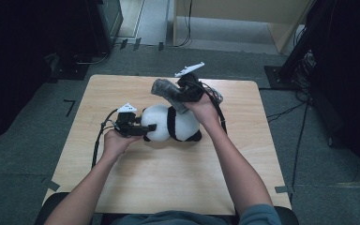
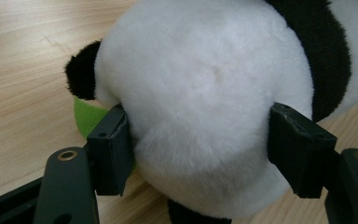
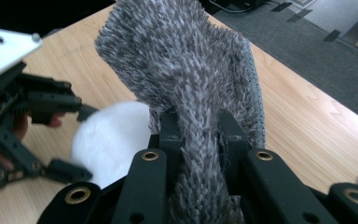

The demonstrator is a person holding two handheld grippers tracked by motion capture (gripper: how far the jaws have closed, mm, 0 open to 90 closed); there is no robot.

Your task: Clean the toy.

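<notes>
The left gripper (image 1: 146,127) clamps the round white head of a plush panda (image 2: 205,93) (lying on the wooden table (image 1: 168,178)); the right gripper (image 1: 180,101) pinches a shaggy grey cloth (image 3: 191,79)

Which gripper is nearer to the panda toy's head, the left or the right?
Left. The left gripper has its jaws on both sides of the panda toy's white head, pressing it. The right gripper is above the toy, shut on a grey shaggy cloth.
</notes>
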